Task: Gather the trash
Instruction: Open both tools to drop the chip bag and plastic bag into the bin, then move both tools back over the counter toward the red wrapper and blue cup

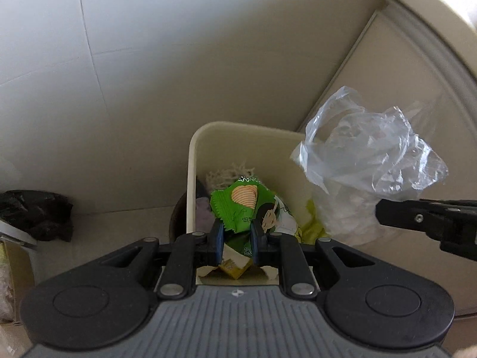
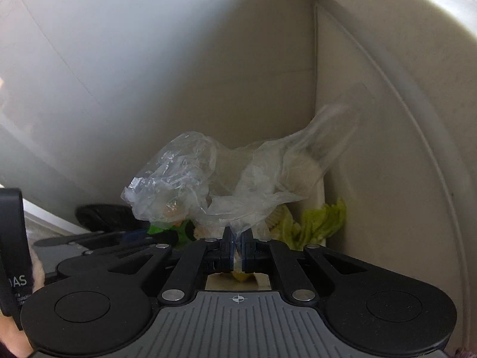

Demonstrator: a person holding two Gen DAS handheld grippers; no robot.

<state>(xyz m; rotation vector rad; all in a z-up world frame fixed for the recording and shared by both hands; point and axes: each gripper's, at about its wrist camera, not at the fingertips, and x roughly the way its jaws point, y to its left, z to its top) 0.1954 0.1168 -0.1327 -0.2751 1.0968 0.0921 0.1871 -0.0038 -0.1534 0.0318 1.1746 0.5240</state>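
Observation:
My left gripper (image 1: 237,238) is shut on a green snack wrapper (image 1: 247,205) and holds it over the open cream trash bin (image 1: 190,161). The bin holds shredded paper (image 1: 229,173), yellow-green scraps (image 1: 313,223) and other litter. My right gripper (image 2: 237,249) is shut on a crumpled clear plastic bag (image 2: 184,185). In the left wrist view that bag (image 1: 369,155) hangs over the bin's right side, with the right gripper's black fingers (image 1: 417,217) coming in from the right. The green wrapper (image 2: 161,228) shows low behind the bag.
The bin stands on a pale tiled floor (image 1: 89,59) against a cream cabinet panel (image 1: 402,68). A crumpled black bag (image 1: 35,214) lies at the left on the floor. A round dark object (image 1: 177,220) sits by the bin's left wall.

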